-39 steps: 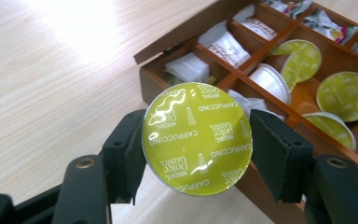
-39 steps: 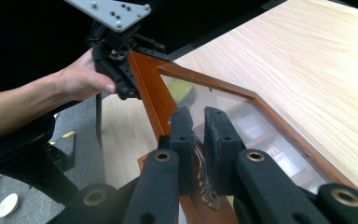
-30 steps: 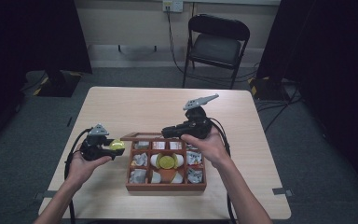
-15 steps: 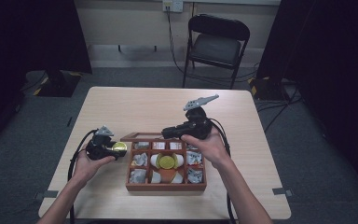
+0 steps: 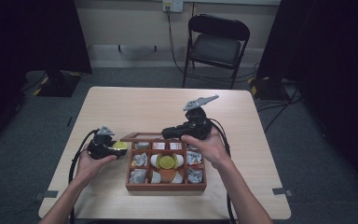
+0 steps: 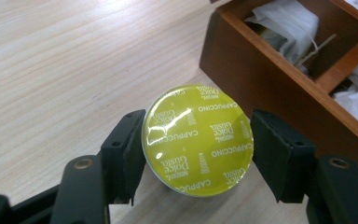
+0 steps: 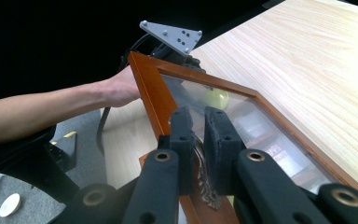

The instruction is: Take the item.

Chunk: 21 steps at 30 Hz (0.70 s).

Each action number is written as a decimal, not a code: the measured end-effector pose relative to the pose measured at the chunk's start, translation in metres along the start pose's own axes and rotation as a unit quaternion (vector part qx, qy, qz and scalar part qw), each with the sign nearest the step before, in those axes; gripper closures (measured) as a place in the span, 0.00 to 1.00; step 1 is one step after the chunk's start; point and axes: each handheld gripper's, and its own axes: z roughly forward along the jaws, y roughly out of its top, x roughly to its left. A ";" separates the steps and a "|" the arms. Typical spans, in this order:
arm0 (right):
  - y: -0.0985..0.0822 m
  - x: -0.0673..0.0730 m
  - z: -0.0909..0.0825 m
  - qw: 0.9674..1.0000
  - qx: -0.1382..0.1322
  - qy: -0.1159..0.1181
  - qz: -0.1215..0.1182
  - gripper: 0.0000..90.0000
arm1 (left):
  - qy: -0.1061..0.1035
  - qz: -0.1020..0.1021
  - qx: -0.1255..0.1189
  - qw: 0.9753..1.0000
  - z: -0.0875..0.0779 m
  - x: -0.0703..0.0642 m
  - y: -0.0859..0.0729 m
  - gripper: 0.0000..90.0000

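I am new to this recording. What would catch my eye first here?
First the yellow-green capsule between the left tongs, on the table beside the wooden box; the tongs have just been opening. Next, the right tongs are shut on the box's glass lid, holding it raised over the compartments.

A black folding chair [image 5: 216,44] stands beyond the wooden table [image 5: 135,105].
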 end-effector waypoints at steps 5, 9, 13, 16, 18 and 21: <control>0.001 0.000 0.000 1.000 0.000 0.000 -0.001 0.91 | -0.009 -0.005 -0.011 1.000 -0.004 0.001 0.000 0.28; 0.000 0.000 0.000 1.000 0.000 0.000 -0.001 0.91 | -0.011 -0.001 -0.023 1.000 -0.013 0.002 -0.002 0.20; 0.000 0.000 0.000 1.000 0.000 0.000 -0.001 0.91 | 0.000 0.006 -0.007 1.000 -0.024 0.002 -0.006 0.21; 0.000 0.000 0.000 1.000 0.000 0.000 -0.001 0.91 | -0.005 0.007 0.001 1.000 -0.034 0.000 -0.016 0.20; 0.000 0.000 0.000 1.000 0.000 0.000 -0.001 0.91 | 0.005 0.005 0.006 1.000 -0.037 -0.001 -0.023 0.20; 0.000 0.000 0.000 1.000 0.000 -0.001 0.000 0.91 | 0.018 0.023 0.019 0.999 -0.037 -0.006 -0.032 0.20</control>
